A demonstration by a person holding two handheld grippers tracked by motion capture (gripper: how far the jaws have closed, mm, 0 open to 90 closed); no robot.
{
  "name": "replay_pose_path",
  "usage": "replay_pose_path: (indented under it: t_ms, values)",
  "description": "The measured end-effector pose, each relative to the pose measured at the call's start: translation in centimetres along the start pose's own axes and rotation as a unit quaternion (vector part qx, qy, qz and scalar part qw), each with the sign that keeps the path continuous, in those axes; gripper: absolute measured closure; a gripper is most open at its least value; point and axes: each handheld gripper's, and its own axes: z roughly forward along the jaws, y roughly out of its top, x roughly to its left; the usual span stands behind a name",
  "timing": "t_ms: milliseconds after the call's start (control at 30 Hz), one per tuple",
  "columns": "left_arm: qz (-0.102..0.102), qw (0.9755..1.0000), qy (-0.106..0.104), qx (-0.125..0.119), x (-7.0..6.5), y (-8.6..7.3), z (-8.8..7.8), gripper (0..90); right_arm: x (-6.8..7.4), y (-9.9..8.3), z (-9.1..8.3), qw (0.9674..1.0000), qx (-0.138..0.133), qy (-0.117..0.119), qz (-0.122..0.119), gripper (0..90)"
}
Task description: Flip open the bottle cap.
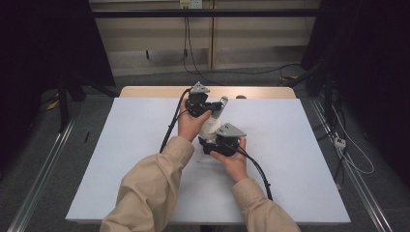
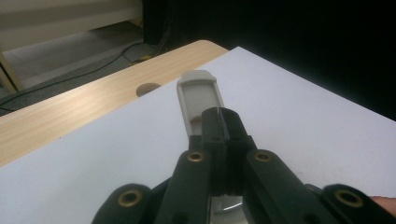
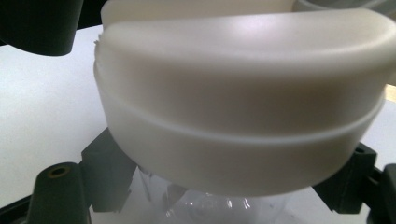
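Around the work there is little: a white mat [image 1: 121, 159] covers most of a wooden table [image 1: 145, 91], whose bare strip shows at the far edge with a round hole [image 2: 148, 88] in it, and cables lie on the grey floor [image 1: 241, 72] behind the table. The two grippers are close together at the middle of the mat, so the hands and the black bodies hide much of the thing between them in the high view. The left gripper [image 2: 219, 116] has its jaws pressed together on a flat, light grey handle [image 2: 198, 95]; it pinches the near part of this handle, and the free end reaches out past the jaw tips. The long axis of the handle runs away from the left hand toward the far right corner of the table, and it is lifted above the mat, not lying on it. The right gripper [image 1: 220, 141], just below and right of the left one, is nearly closed on a clear plastic part [image 3: 210, 205] under a big cream-white rounded piece [image 3: 243, 116]. In the right gripper view this white piece stands very near the camera and blocks almost all behind it. I cannot tell how the handle and the white piece are joined
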Motion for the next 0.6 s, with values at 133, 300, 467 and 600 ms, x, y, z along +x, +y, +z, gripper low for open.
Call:
replay_pose_path:
  t_ms: [133, 300, 467, 600]
  values:
    - [-0.001, 1.0000, -0.002, 0.000, 0.03, -0.07, 0.09, 90.0, 0.00, 0.00, 0.00, 1.0000, 0.000, 0.000, 0.001, 19.1]
    - [-0.002, 1.0000, -0.005, 0.004, 0.07, -0.17, 0.24, 90.0, 0.01, 0.00, -0.01, 1.0000, 0.001, 0.000, 0.001, 19.1]
    - [-0.004, 1.0000, -0.006, 0.003, 0.00, -0.18, 0.30, 90.0, 0.00, 0.00, -0.01, 1.0000, 0.001, -0.001, 0.001, 19.1]
    - [-0.003, 1.0000, -0.006, 0.004, -0.01, -0.20, 0.32, 90.0, 0.00, 0.00, -0.01, 1.0000, 0.001, 0.000, 0.002, 19.1]
